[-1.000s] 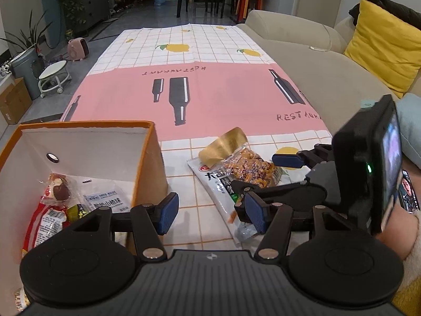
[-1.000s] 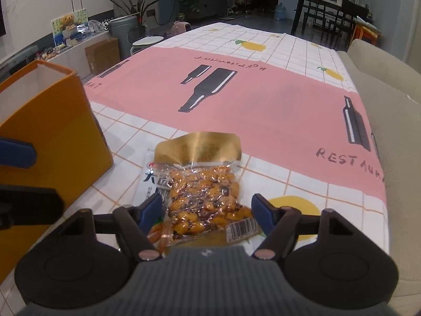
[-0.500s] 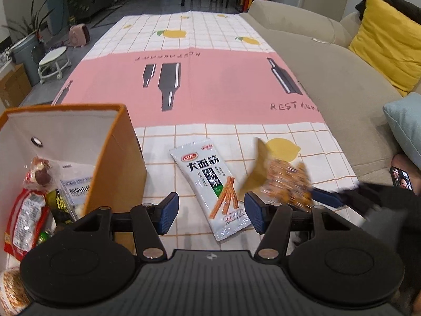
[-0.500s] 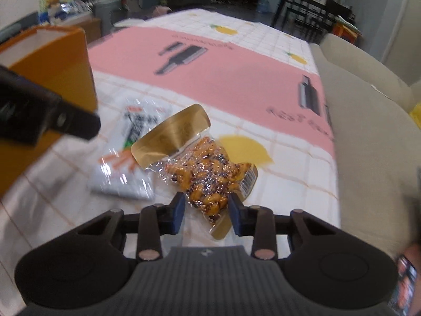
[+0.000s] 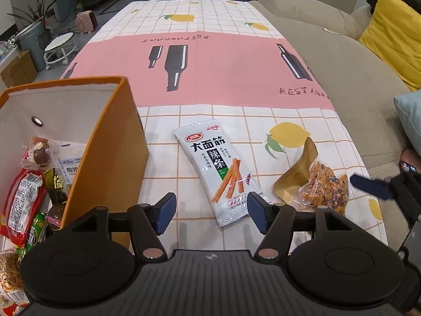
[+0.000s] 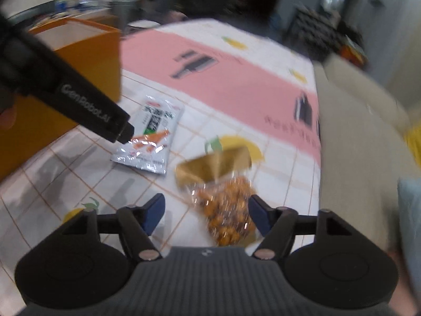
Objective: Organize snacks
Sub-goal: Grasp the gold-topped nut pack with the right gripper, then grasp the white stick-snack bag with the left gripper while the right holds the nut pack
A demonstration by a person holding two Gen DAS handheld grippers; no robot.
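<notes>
My left gripper point(image 5: 209, 216) has its fingers spread wide, holding nothing, above the near end of the grey spicy-strip packet point(image 5: 219, 169) lying flat on the bench point(image 5: 236, 73). My right gripper point(image 6: 206, 214) is spread too, the peanut bag point(image 6: 223, 208) loose between its fingers. The orange box point(image 5: 115, 142) of snacks stands left.
</notes>
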